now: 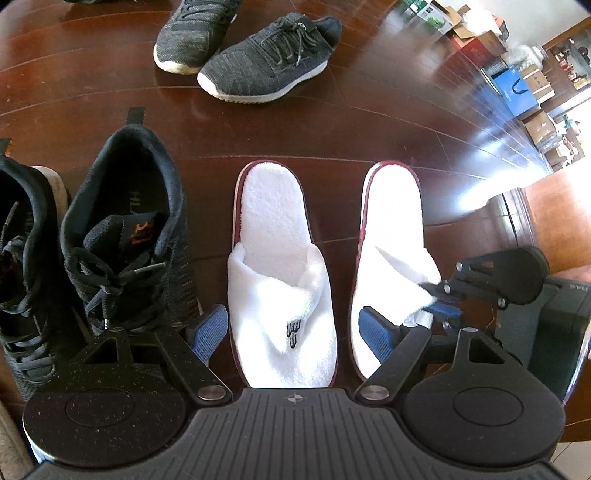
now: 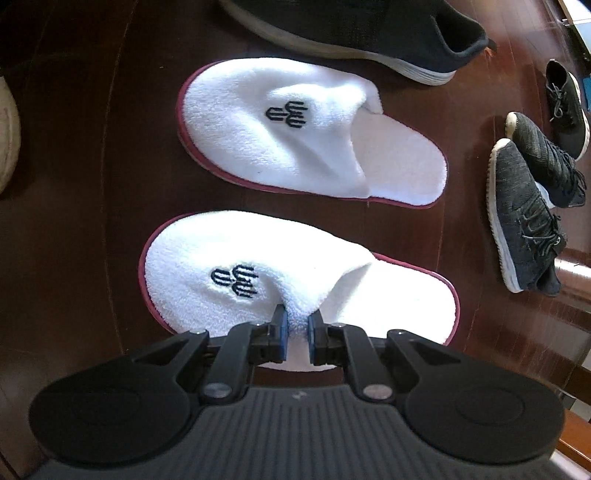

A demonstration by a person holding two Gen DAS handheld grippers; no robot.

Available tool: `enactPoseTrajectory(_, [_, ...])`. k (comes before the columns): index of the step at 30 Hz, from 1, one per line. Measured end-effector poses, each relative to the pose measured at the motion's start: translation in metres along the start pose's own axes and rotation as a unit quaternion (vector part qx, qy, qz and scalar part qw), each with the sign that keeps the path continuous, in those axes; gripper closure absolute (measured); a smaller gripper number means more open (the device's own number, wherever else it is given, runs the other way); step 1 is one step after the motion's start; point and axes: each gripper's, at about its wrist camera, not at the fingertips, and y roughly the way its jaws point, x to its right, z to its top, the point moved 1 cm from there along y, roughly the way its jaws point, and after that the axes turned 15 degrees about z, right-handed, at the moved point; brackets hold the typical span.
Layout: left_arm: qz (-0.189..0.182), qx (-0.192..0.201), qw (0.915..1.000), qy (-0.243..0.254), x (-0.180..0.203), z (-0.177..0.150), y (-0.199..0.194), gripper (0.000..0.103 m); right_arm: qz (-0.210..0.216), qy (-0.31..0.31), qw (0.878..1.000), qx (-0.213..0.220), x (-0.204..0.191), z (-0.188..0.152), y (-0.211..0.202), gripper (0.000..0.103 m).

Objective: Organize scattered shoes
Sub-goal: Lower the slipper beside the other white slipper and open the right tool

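Two white terry slippers with maroon soles lie side by side on the dark wooden floor. My left gripper (image 1: 291,330) is open, its blue pads (image 1: 208,328) standing either side of the toe part of the left slipper (image 1: 273,221). My right gripper (image 2: 295,326) is shut on the upper's edge of the other slipper (image 2: 258,273), pinching the fabric between its pads. In the left wrist view, that right gripper (image 1: 439,299) comes in from the right onto the right slipper (image 1: 391,229). The second slipper (image 2: 295,136) lies just beyond, parallel.
A pair of black sneakers (image 1: 125,240) stands close on the left slipper's left side. Two grey knit sneakers (image 1: 266,59) lie farther off, toes together. Boxes and bags (image 1: 517,88) line the far right. A black sneaker (image 2: 369,33) lies beyond the slippers.
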Motion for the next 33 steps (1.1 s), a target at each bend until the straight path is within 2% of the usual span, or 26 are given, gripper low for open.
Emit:
enactPoseTrajectory(14, [-0.002, -0.006, 1.0000, -0.007, -0.005, -0.002, 0.005, 0.020, -0.015, -0.028, 0.999, -0.005, 0.004, 0.007, 0.004, 0.091])
enactPoseTrajectory(25, [-0.004, -0.010, 0.9999, -0.012, -0.009, -0.003, 0.004, 0.020, -0.040, 0.029, 0.999, 0.005, 0.007, 0.013, 0.016, 0.086])
enactPoseTrajectory(28, [-0.004, -0.010, 0.9998, -0.018, -0.011, 0.000, 0.003, 0.020, -0.049, 0.045, 0.998, 0.012, 0.009, 0.012, 0.014, 0.079])
enactPoseTrajectory(30, [-0.003, -0.006, 0.9998, -0.020, -0.011, 0.002, 0.001, 0.020, -0.057, 0.061, 0.996, 0.018, 0.011, 0.010, 0.011, 0.063])
enactPoseTrajectory(33, [-0.003, 0.002, 0.9998, -0.022, -0.012, 0.006, -0.005, 0.020, -0.066, 0.088, 0.993, 0.029, 0.012, 0.007, 0.003, 0.058])
